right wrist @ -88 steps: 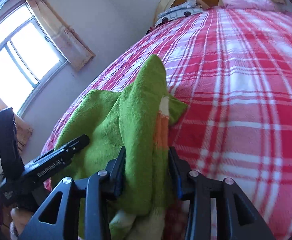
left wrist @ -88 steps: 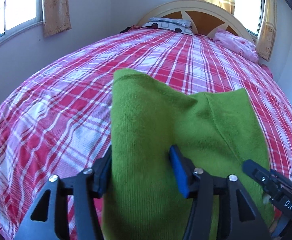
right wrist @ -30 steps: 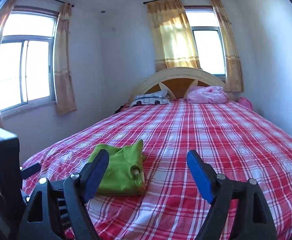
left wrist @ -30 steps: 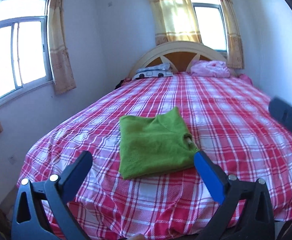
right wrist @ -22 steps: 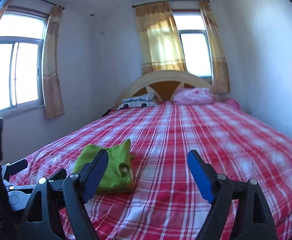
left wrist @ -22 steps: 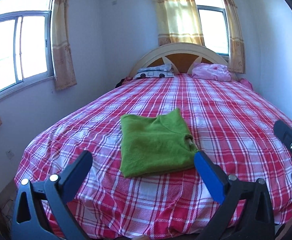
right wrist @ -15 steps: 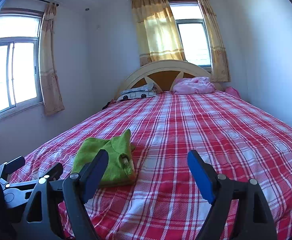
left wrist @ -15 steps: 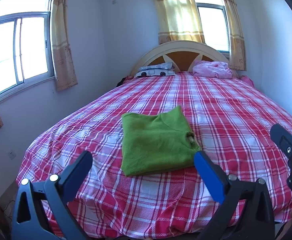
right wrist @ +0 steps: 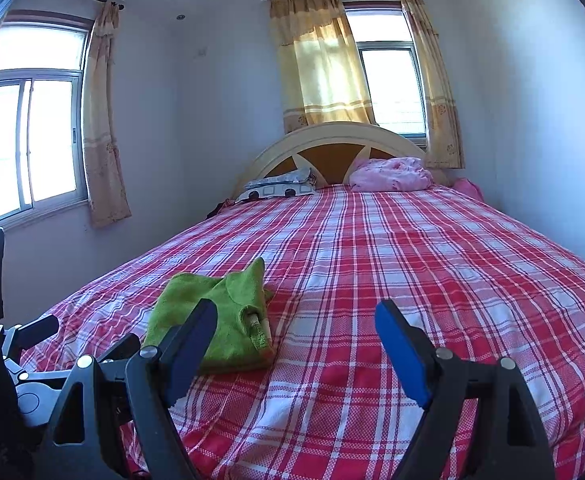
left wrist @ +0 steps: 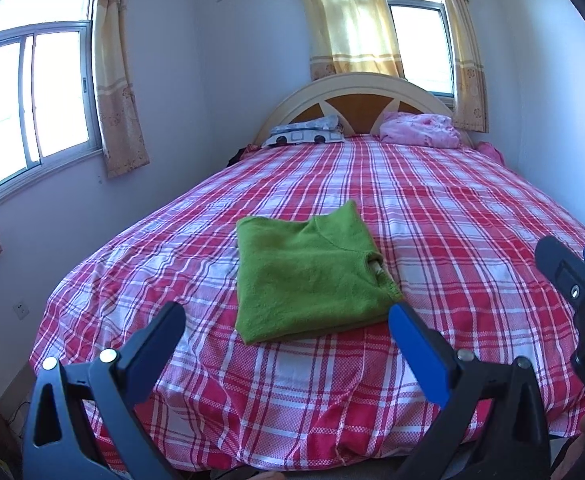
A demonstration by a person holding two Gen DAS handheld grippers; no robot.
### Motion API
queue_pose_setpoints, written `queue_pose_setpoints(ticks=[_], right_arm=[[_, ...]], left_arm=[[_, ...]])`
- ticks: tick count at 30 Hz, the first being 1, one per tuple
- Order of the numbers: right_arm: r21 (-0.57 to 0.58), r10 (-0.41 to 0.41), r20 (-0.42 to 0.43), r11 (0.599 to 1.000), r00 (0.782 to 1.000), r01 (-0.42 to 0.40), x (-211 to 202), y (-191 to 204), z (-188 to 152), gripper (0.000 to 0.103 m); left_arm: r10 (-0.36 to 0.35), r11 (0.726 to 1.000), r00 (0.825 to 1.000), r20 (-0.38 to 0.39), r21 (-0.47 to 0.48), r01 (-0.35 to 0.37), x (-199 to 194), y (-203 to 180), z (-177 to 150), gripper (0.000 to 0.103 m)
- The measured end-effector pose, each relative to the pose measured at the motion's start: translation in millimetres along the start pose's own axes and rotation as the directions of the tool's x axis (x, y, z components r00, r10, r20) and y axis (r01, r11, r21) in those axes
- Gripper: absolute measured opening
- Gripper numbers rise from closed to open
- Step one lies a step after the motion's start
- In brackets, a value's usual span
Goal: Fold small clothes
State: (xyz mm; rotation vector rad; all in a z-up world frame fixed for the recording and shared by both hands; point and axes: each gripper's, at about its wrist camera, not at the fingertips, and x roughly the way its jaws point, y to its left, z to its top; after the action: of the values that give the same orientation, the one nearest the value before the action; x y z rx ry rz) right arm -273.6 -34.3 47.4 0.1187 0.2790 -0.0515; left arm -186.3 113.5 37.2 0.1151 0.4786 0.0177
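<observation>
From the left wrist, the left gripper (left wrist: 284, 320) is hanging wide and empty above the foot of the bed (left wrist: 432, 208). The folded green top (left wrist: 308, 276) is lying flat on the plaid sheet just beyond the fingers, touching neither.

From the right wrist, the right gripper (right wrist: 296, 318) is also spreading wide, gripping nothing. The top (right wrist: 220, 312) is sitting behind its left finger (right wrist: 190, 344), near the bed's left edge.
</observation>
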Motion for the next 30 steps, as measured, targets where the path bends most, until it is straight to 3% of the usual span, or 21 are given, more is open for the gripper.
queue_pose_setpoints(ticks=[30], right_arm=[[0.007, -0.005, -0.001, 1.000, 1.000, 0.005, 1.3, -2.1, 0.0, 0.082]], left_arm=[[-0.002, 1.000, 1.000, 0.006, -0.007, 0.002, -2.6, -0.2, 2.8, 0.103]])
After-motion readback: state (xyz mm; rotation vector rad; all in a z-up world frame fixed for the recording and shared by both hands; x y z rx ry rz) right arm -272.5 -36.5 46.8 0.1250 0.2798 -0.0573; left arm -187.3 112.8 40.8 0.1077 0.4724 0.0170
